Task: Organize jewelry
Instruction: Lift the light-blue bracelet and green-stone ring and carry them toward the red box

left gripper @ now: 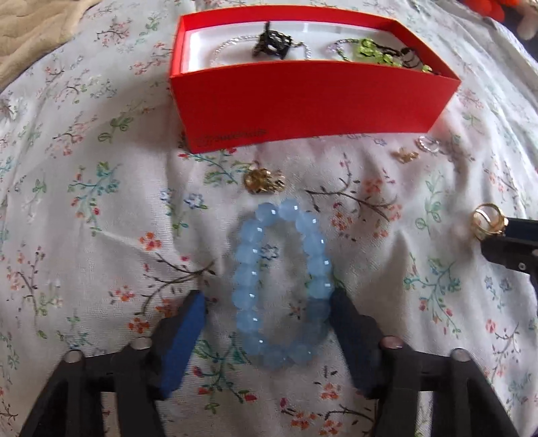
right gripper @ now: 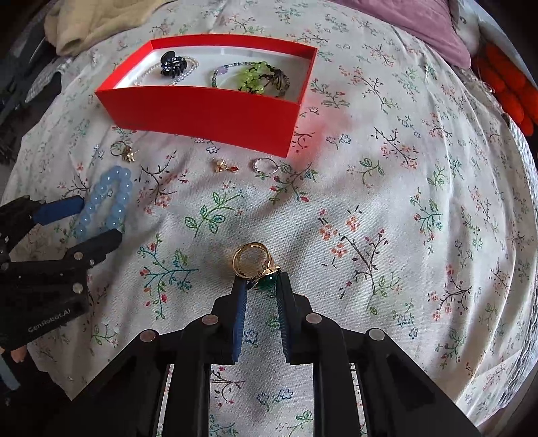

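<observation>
A pale blue bead bracelet (left gripper: 279, 285) lies flat on the flowered bedspread. My left gripper (left gripper: 269, 299) stands open astride it; the left pad is clear of the beads and the right pad sits against them. In the right wrist view the same bracelet (right gripper: 104, 201) lies between the left gripper's fingers (right gripper: 67, 206). My right gripper (right gripper: 262, 282) is shut on a gold ring with a green stone (right gripper: 255, 262), its band sticking out past the tips. Behind stands an open red box (right gripper: 201, 111) holding a black hair claw (right gripper: 171, 64), a pearl chain and green beads (right gripper: 255, 75).
Loose on the cloth before the box lie a gold flower piece (left gripper: 264, 181), a small gold earring (right gripper: 224, 165) and a silver ring (right gripper: 265, 166). A beige blanket (right gripper: 84, 23) lies at the far left, a purple pillow (right gripper: 420, 23) and orange cushion (right gripper: 511, 90) at the far right.
</observation>
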Action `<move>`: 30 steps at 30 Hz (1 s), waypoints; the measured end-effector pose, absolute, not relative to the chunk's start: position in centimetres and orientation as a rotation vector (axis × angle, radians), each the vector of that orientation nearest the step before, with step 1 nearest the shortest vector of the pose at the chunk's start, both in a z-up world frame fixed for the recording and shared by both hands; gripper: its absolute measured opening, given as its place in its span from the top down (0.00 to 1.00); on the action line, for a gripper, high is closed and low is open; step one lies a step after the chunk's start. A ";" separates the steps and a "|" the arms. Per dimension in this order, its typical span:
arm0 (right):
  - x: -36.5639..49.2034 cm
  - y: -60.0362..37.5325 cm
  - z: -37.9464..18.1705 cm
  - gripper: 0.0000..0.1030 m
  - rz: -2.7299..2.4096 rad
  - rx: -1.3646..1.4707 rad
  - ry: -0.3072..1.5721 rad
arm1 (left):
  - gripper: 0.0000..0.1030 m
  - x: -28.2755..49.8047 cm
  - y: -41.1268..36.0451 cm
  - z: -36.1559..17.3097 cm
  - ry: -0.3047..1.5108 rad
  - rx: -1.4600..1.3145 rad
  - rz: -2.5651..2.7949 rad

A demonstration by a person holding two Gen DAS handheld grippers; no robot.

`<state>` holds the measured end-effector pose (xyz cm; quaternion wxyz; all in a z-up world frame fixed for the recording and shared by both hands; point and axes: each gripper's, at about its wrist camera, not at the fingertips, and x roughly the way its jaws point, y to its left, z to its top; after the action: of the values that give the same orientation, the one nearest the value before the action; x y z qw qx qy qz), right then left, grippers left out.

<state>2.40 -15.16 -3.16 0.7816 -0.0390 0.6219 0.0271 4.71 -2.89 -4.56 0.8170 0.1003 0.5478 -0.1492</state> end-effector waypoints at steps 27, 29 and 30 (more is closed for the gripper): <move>2.8 -18.2 1.1 0.82 0.092 0.063 1.254 | 0.92 4.4 -0.4 0.8 1.103 0.072 -0.334; 3.0 -18.2 1.4 0.82 0.093 0.081 1.241 | 0.92 4.5 -0.4 1.5 1.087 0.055 -0.341; 3.2 -18.3 1.7 0.82 0.096 0.091 1.234 | 0.92 4.6 -0.3 1.7 1.084 0.049 -0.343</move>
<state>3.17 -18.27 1.66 0.8135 0.0426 0.5783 0.0448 4.60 -0.26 1.67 0.8426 0.0231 0.5131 -0.1622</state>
